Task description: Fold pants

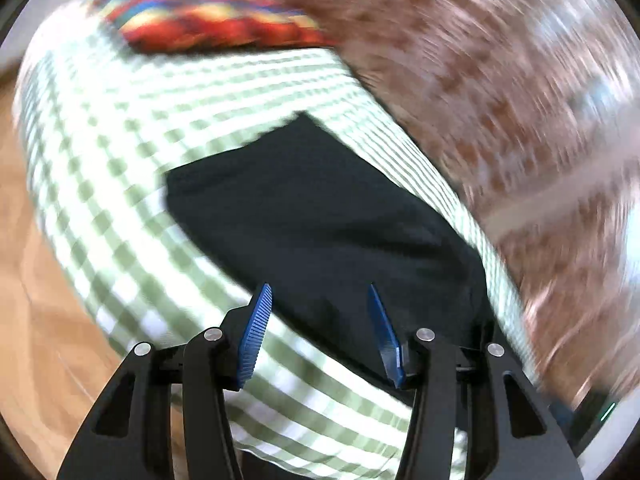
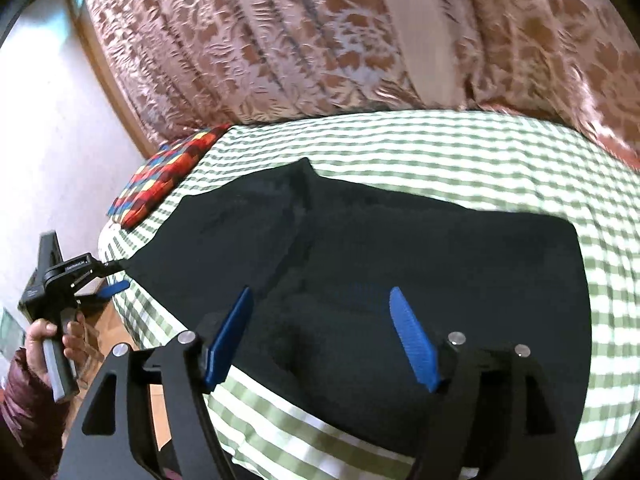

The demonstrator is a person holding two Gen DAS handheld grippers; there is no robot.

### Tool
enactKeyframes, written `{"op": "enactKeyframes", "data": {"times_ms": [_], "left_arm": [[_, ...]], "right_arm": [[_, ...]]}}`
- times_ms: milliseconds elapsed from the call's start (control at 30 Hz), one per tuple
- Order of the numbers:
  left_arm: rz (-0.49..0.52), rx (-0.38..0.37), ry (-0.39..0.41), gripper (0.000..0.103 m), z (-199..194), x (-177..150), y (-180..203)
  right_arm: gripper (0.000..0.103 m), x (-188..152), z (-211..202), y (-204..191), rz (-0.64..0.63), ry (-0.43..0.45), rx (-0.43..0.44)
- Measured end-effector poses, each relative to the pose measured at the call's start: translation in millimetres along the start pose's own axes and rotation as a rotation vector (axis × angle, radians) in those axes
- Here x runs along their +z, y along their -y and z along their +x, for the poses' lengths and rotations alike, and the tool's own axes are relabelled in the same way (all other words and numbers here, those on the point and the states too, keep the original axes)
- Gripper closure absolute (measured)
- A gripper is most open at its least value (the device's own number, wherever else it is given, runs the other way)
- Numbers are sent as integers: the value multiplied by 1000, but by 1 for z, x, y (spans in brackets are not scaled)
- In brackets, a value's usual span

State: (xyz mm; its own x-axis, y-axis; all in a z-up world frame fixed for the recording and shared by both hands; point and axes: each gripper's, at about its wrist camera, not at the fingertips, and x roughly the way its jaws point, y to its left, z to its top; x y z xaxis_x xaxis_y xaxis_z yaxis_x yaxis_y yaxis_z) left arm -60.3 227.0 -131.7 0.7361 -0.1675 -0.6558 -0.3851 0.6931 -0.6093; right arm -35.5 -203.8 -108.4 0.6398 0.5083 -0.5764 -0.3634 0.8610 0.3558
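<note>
A: Where are the dark folded fabric pants point(image 2: 400, 248)?

B: Flat on the green-and-white checked cover point(image 2: 460, 148), right under the right gripper point(image 2: 320, 300), whose blue fingers are spread with nothing pinched.

A: And the left gripper point(image 1: 318, 296)?

B: Spread too, empty, over the pants' near edge.

A: Beyond?

B: A multicoloured patchwork cushion point(image 2: 160, 180), then a brown floral curtain point(image 2: 280, 40).

Both wrist views angled down, sharing pants point(image 1: 320, 220).
</note>
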Motion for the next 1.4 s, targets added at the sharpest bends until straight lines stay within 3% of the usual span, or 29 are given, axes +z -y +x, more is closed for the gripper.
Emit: {"op": "enactKeyframes", "data": {"times_ms": [133,300,433,467,500,533,567,667,833,933,1067,1167,1267,1300,1333,1400], "left_arm": [[-184,-15,-8,54,4,9,-37],[-279,-15,-4,54,21,16,-51],[-284,4,8,54,28,33,-54],[-283,15,13,59,30,38,-55],[-273,43,20,78,31,41,-54],[-259,52,21,84,32,44,-55],[-239,46,26,90,32,45,-51],[-116,54,80,92,22,51,-28],[263,-90,165,92,3,30,64],[445,-163,153,92,9,1,112],[605,-236,102,92,18,-36,159],[732,-255,76,92,26,-63,186],[781,-289,36,92,32,-81,197],[790,-300,22,92,34,-86,201],[799,-308,15,92,36,-89,204],[824,-330,6,92,37,-101,210]], "right_arm": [[32,-2,-3,10,38,-6,-2],[32,-5,-2,7,30,-12,-8],[32,-4,-3,5,26,-8,-17],[32,-3,-3,6,27,-8,-20],[32,-3,-2,7,29,-7,-22],[32,-3,-3,7,30,-8,-20],[32,-2,-3,7,30,-8,-17],[32,0,-4,5,26,-7,-2],[31,12,-3,3,78,-22,118],[23,25,-3,-2,115,-30,219],[14,53,4,-15,215,-49,455],[11,67,15,-21,258,-67,520],[11,73,34,-20,310,-95,533],[15,74,40,-18,325,-99,531],[27,75,45,-16,336,-106,531],[41,77,55,-11,358,-121,540]]}}
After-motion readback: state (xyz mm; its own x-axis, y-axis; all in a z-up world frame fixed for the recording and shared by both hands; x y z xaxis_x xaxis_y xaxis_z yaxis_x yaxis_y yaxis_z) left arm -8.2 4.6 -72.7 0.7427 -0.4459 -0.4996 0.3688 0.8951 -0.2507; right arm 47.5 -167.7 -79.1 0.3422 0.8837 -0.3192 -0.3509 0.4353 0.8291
